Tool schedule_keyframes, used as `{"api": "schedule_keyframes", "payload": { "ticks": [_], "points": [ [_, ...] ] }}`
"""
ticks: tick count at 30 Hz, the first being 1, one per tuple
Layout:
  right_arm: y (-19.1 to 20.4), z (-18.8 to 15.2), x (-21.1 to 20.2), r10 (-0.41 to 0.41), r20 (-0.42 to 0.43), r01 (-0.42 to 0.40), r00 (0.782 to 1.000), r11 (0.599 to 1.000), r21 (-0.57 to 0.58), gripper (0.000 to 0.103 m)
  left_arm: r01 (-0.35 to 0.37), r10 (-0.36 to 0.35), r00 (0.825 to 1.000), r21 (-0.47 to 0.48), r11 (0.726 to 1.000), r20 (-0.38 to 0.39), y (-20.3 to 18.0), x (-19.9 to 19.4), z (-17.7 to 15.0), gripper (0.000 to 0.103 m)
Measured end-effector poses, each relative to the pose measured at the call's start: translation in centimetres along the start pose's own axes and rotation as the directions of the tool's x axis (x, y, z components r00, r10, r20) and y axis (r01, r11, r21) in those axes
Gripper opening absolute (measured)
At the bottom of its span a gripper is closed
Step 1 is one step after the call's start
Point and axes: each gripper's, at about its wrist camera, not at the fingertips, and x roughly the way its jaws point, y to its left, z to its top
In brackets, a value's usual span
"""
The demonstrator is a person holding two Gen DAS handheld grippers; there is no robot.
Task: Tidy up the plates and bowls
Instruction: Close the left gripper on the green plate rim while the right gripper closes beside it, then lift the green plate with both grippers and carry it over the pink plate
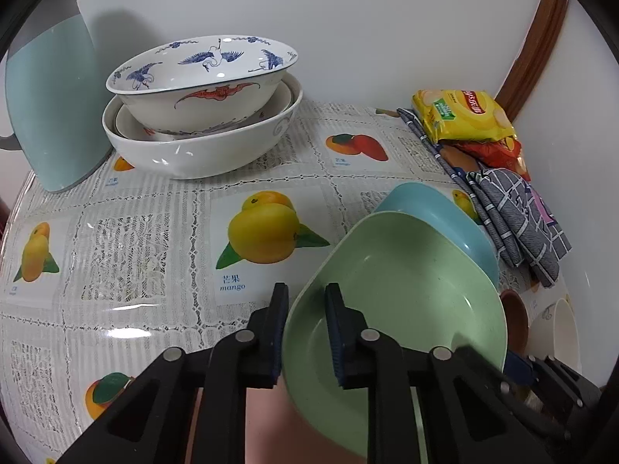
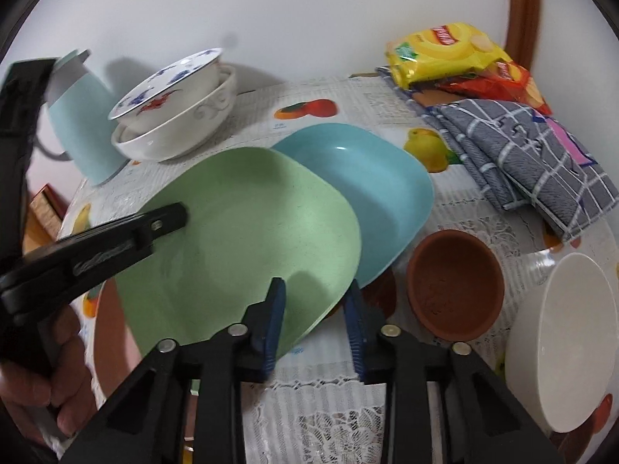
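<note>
Green plate (image 2: pixel 240 232) pinched on opposite rims: left tool (image 1: pixel 305 332) clamped on left edge, right tool (image 2: pixel 315 321) on near-right corner. Overlaps blue plate (image 2: pixel 371 185) behind, tilted off bench (image 1: pixel 154 232).

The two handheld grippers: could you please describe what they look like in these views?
Both match: the left gripper and right gripper have matte black angular linkage arms joined by round silver pivot pins, ending in flat fingers faced with ribbed blue pads. No cables or sleeves show. In the right wrist view, embossed lettering marks the left gripper's arm.
</note>
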Motion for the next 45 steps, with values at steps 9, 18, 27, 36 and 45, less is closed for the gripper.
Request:
{"api": "schedule_keyframes", "payload": {
  "ticks": [9,18,27,36,45],
  "points": [
    [-1.0,-0.4,-1.3,-0.025,0.022,0.024,0.999,0.999,0.045,0.017,0.05,-0.05,0.999,-0.029,0.998,0.002,0.0,-2.1,-1.9,0.014],
    [-0.6,-1.5,-4.5,-0.033,0.059,0.03,0.998,0.998,0.05,0.016,0.067,-0.066,0.997,-0.037,0.997,0.038,-0.2,-5.5,-3.0,0.014],
    [-1.0,-3.0,-7.6,-0.042,0.078,0.035,0.996,0.996,0.084,0.014,0.083,-0.081,0.994,-0.03,0.996,0.072,-1.3,-8.6,-4.5,0.014],
    [-1.1,-4.4,-9.8,-0.044,0.1,0.034,0.994,0.995,0.095,0.013,0.084,-0.081,0.993,-0.026,0.996,0.088,-1.4,-10.8,-6.1,0.014],
    [-0.3,-5.5,-11.5,-0.037,0.123,0.026,0.992,0.996,0.084,0.012,0.083,-0.079,0.992,-0.034,0.996,0.102,-0.9,-12.5,-7.4,0.014]
  ]
}}
